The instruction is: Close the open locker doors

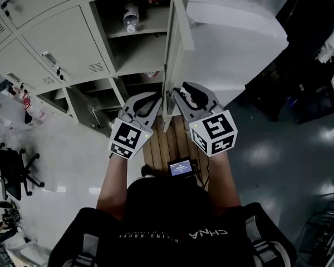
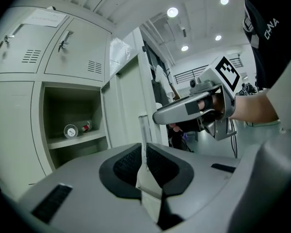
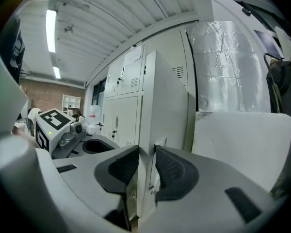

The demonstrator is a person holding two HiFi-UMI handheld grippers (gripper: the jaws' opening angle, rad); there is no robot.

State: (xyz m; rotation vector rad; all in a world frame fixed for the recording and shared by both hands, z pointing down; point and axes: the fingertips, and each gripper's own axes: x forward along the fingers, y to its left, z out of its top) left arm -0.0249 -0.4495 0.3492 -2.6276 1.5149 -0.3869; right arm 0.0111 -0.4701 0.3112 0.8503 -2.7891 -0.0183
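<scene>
Pinching the free edge of the open locker door [image 3: 165, 106], the right gripper's [image 3: 146, 166] 2 fingers [image 3: 172, 171] sit almost together, with the thin metal sheet between their black pads. The door stands upright, long axis vertical, swung out edge-on toward the person. The left gripper [image 2: 144, 164] meets it from the other side, its fingers pressed on a thin pale strip at that edge. Behind, an open compartment [image 1: 150, 21] holds a bottle [image 1: 131, 16] lying on its shelf.
</scene>
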